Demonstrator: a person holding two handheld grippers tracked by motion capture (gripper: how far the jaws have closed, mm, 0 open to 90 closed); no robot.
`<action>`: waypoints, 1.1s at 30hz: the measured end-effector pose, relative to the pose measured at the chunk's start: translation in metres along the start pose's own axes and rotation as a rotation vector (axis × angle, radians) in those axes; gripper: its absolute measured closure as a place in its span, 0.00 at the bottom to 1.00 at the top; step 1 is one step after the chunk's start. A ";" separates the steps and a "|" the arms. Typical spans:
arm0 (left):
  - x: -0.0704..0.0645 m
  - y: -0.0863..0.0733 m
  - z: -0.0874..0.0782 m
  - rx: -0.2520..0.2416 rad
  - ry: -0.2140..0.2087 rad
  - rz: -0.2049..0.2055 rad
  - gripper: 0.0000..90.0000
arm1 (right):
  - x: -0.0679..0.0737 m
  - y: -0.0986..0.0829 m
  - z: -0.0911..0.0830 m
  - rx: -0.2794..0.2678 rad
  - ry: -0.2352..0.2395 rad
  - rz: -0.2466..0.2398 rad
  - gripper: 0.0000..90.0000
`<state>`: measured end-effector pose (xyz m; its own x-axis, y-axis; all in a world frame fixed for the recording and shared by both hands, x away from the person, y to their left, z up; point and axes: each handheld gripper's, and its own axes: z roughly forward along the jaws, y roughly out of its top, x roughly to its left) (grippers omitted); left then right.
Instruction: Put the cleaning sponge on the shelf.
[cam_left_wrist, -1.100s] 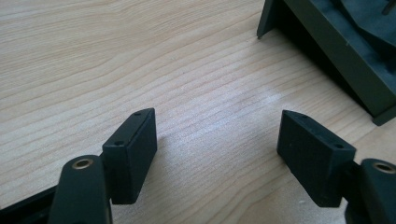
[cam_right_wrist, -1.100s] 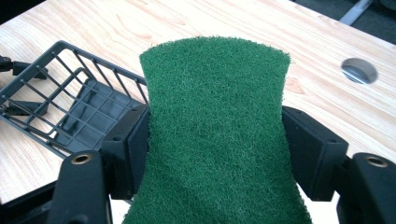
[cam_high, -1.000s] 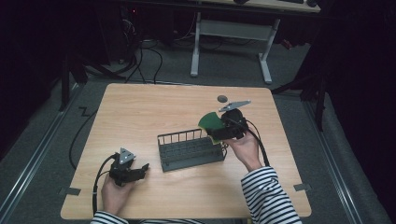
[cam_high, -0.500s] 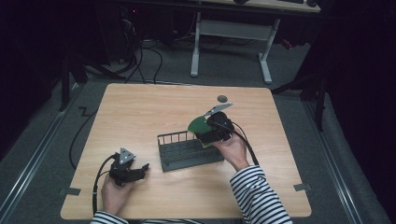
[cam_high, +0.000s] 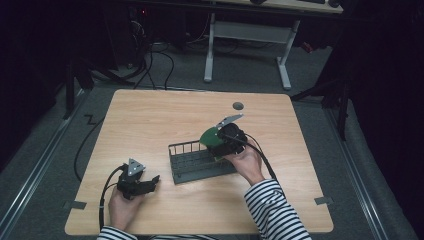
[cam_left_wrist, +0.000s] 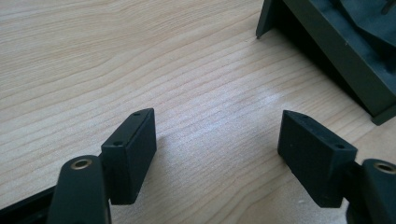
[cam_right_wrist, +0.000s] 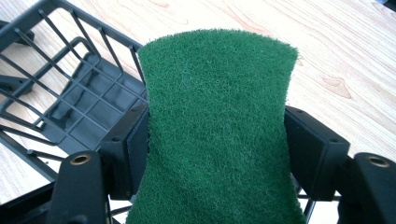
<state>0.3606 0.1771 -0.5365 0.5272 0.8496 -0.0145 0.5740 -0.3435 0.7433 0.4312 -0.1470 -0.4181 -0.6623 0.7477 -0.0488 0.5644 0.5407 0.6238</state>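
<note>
At the near left of the wooden table (cam_high: 150, 120), a person's left hand (cam_high: 122, 207) rests on the tabletop holding the left gripper (cam_high: 150, 181), its jaws standing wide apart with nothing but bare wood grain between them, as the left gripper view shows (cam_left_wrist: 217, 154). A grey three-cornered plate (cam_high: 134, 167) sits on top of that gripper and its cable (cam_high: 102, 200) loops back toward the table's near edge. In the left gripper view, the dark corner of the rack (cam_left_wrist: 336, 60) lies just ahead and to the right of the open jaws, apart from them.

Near the middle of the table stands a dark wire rack (cam_high: 197, 162), a low basket with upright bars along its far side and a grid floor (cam_right_wrist: 88, 107).

At the rack's right end, the right hand (cam_high: 247, 162), in a striped sleeve (cam_high: 275, 212), holds the right gripper (cam_high: 220, 145) over the basket's edge. Its jaws are clamped on a green scouring pad (cam_high: 210, 136), which the right gripper view shows pinched at its waist so that its sides bow inward (cam_right_wrist: 217, 126). The pad is held in the air, partly above the rack's right end and partly above bare table; whether it touches the rack cannot be told.

Farther back and to the right, a small dark round spot (cam_high: 238, 105) lies on the tabletop, well apart from everything else
</note>
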 end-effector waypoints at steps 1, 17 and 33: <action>0.000 0.000 0.000 0.000 0.000 0.000 0.32 | 0.000 -0.001 0.001 -0.004 -0.002 -0.007 0.33; 0.000 0.000 0.000 0.001 -0.001 0.000 0.32 | 0.002 -0.009 0.004 0.018 0.011 0.001 0.33; 0.000 0.000 0.000 -0.001 -0.003 0.000 0.31 | -0.007 -0.020 -0.015 -0.038 0.069 0.065 0.29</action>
<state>0.3602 0.1771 -0.5366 0.5292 0.8483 -0.0165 0.5736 -0.3433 0.7437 0.4175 -0.1688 -0.4189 -0.6581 0.7515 0.0459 0.5890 0.4759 0.6532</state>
